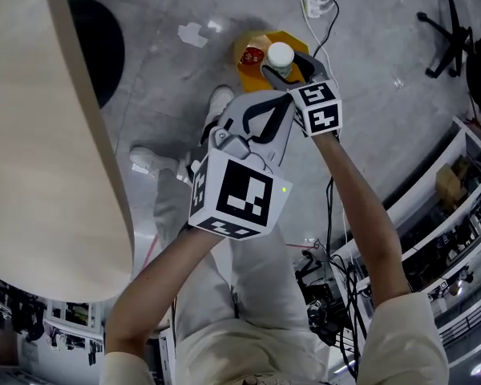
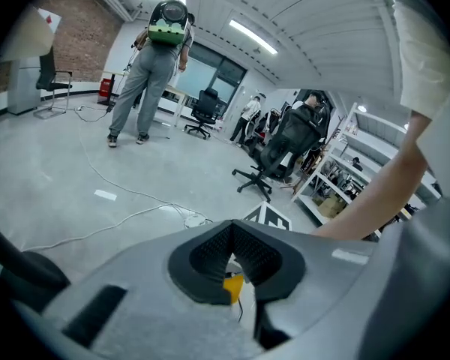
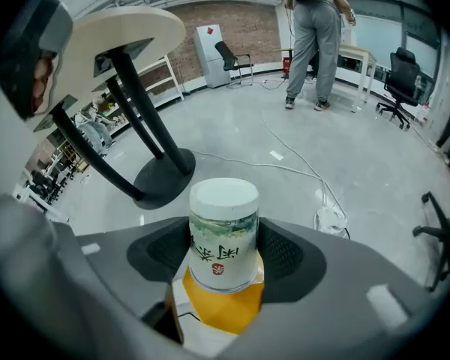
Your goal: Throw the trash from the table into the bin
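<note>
R gripper point(image 3: 223, 255) clamped on white-lidded cup point(image 3: 223, 223), lid up, over yellow bin point(image 3: 226, 312). L gripper point(image 2: 231, 262) jaws together, empty, just beside R.

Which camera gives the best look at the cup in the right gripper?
The right gripper view: the cup sits centred, clamped between the jaws. Head view shows only its white end over the yellow bin. Left gripper view misses it.
</note>
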Motion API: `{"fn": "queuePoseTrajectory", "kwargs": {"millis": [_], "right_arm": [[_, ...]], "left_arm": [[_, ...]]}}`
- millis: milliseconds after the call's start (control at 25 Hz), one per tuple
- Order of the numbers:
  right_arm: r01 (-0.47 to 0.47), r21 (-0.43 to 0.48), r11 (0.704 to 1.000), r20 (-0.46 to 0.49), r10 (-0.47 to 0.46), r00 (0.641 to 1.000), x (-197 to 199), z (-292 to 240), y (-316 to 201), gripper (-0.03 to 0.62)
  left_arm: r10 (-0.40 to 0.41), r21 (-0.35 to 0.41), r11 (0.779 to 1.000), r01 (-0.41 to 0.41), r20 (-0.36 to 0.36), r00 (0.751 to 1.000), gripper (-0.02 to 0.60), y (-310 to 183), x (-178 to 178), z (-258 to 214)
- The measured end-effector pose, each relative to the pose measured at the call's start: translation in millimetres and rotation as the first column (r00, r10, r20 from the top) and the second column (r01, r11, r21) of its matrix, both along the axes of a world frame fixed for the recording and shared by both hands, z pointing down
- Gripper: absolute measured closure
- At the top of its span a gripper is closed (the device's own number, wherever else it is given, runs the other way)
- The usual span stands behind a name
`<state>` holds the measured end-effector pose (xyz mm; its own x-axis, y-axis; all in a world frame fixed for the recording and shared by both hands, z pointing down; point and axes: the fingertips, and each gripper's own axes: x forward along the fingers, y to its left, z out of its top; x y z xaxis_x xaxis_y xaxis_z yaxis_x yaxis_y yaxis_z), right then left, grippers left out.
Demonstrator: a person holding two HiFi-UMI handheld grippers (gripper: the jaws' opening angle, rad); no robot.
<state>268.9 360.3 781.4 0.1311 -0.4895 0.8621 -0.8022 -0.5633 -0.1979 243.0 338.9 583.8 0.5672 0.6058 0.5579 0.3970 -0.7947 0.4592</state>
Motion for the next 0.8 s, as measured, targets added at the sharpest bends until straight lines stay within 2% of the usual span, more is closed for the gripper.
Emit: {"fn": "queuePoseTrajectory", "kwargs": {"millis": [200, 480, 800], "right_arm": [[0.024, -0.058, 0.998, 0.031, -0.022, 0.999, -9, 37, 8, 0.301], [0.03, -0.154, 0.988, 0.068, -0.019, 0.997, -15, 73, 34, 0.301], [0.024, -0.226, 0.974, 0.092, -0.004, 0.996, -14, 98, 40, 0.296]], "left_arm": [[0.059, -0.004, 0.998, -0.059, 0.005, 0.998, 0.577, 12, 1, 14], [0.034, -0.013, 0.999, -0.034, 0.031, 0.999, 0.577, 16, -3, 17], [0.075, -0.072, 0.995, -0.07, 0.074, 0.994, 0.577, 36, -20, 24]]}}
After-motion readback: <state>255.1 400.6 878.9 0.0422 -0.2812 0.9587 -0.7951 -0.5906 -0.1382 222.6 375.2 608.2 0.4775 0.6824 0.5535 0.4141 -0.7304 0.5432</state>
